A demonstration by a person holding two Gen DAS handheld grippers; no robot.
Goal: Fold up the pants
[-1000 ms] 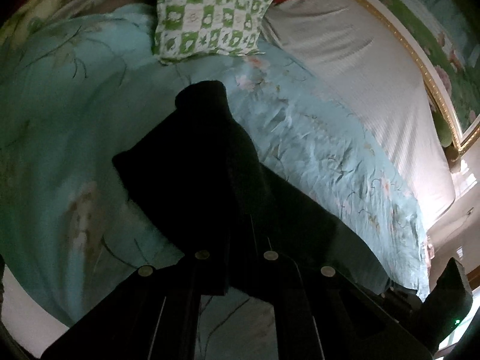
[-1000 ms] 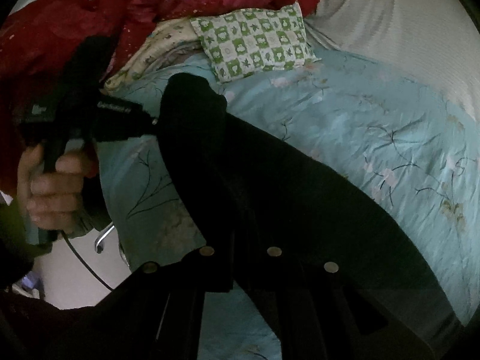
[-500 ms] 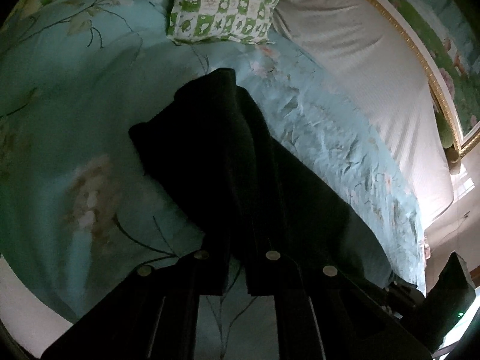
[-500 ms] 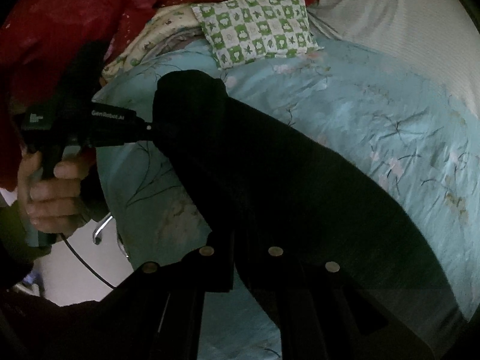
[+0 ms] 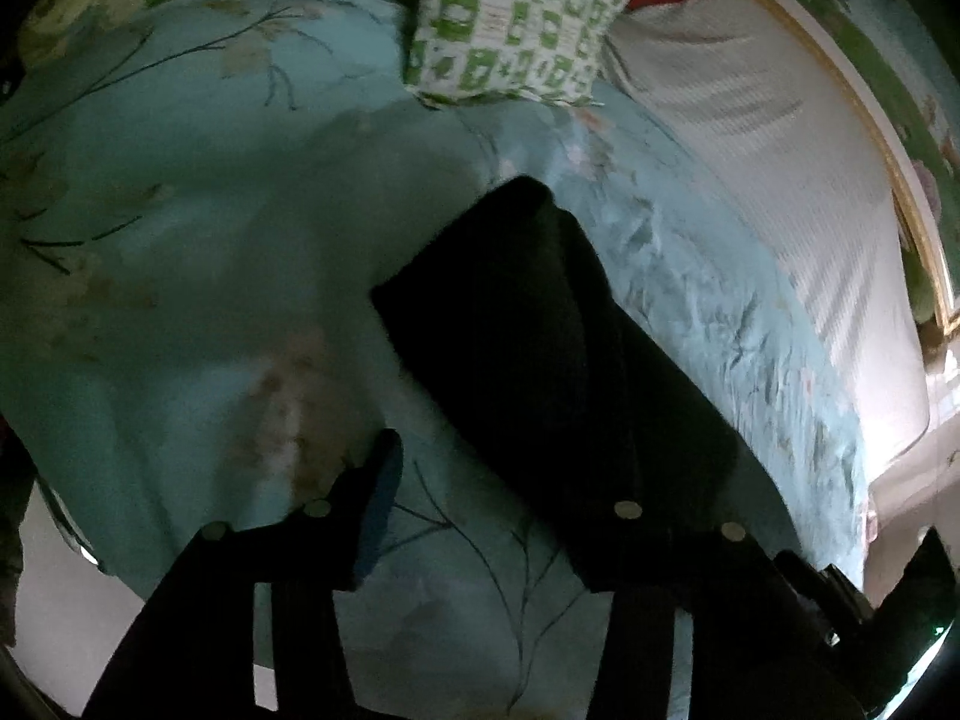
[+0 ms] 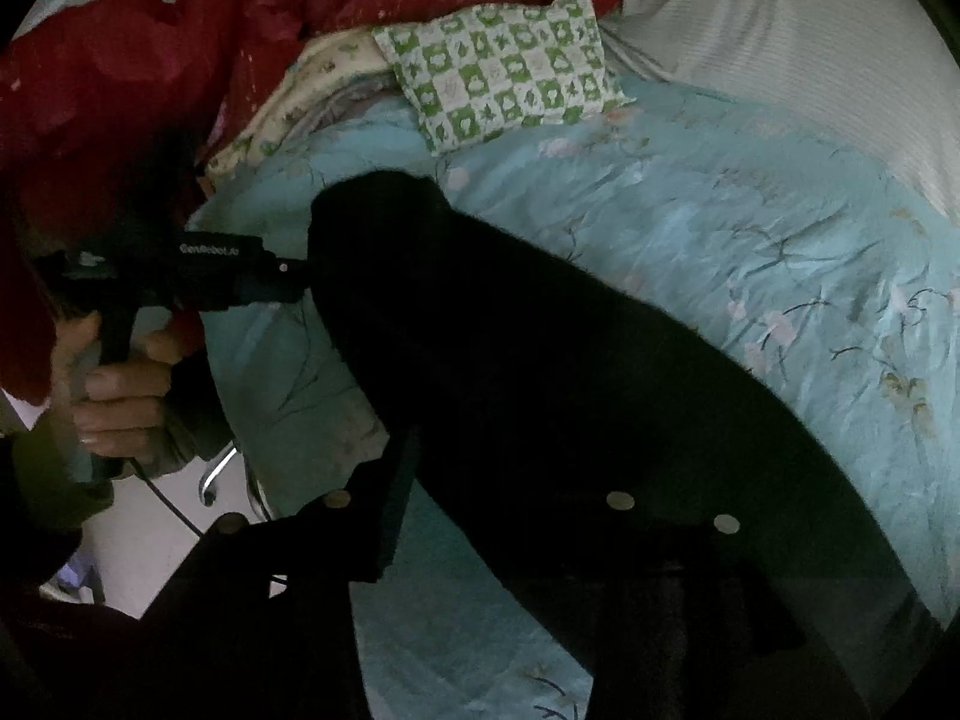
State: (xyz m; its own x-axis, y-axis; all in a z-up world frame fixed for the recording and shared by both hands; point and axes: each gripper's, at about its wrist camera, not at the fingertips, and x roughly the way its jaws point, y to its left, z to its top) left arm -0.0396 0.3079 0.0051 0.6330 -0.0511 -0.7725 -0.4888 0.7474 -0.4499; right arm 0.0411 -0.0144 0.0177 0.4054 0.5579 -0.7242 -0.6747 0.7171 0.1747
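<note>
Left claw (image 5: 498, 480) spread, released | right claw (image 6: 510, 480) spread, released | pants (image 6: 540, 372) black, folded into a long dark band, lying flat on quilt (image 6: 750, 252)

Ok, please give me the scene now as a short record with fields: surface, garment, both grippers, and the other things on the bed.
surface: light blue floral bedcover
garment: black pants, lying as a long band across the bedcover
left gripper: jaws wide apart, at the edge of the pants
right gripper: jaws wide apart, low over the pants
grip on cloth: neither pinches it; touching or not, too dark to tell
nearby: green checked pillow beyond the pants; red blanket behind it
</note>
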